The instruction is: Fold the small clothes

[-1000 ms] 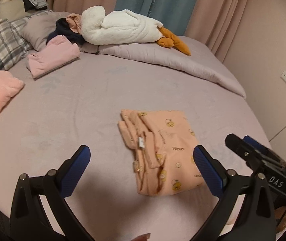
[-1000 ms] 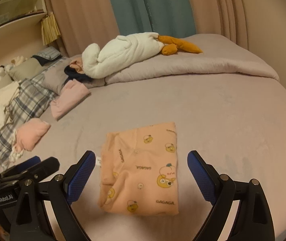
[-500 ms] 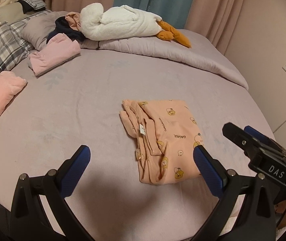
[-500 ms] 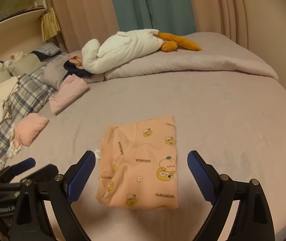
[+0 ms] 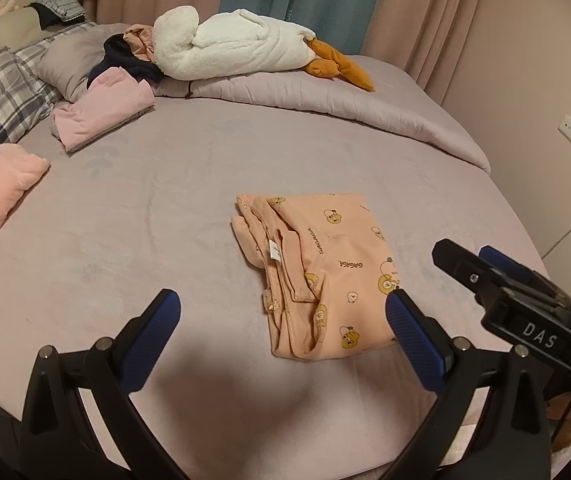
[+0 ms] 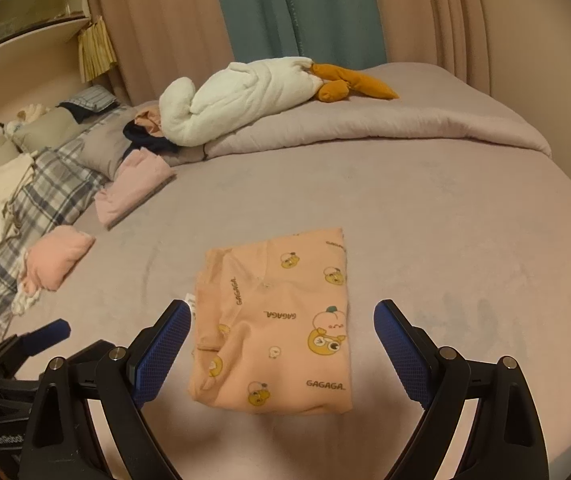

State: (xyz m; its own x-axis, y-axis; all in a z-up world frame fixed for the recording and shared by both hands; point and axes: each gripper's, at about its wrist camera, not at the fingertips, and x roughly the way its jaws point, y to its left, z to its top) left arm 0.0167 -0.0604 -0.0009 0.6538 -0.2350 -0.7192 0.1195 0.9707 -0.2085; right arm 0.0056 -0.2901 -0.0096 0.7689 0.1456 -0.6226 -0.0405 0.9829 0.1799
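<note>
A small peach garment with cartoon prints lies folded into a rectangle on the mauve bed sheet; it also shows in the right wrist view. My left gripper is open and empty, hovering above the bed just short of the garment. My right gripper is open and empty, held above the garment's near half. The right gripper shows at the right edge of the left wrist view. The left gripper shows at the lower left of the right wrist view.
A folded pink garment and a pink bundle lie at the left. A white goose plush rests on a rolled duvet at the back. Plaid pillows sit far left. The bed edge is close below the grippers.
Both grippers have drawn back and up from the folded garment, so it sits farther away in both views. Both stay open. The garment has not moved.
</note>
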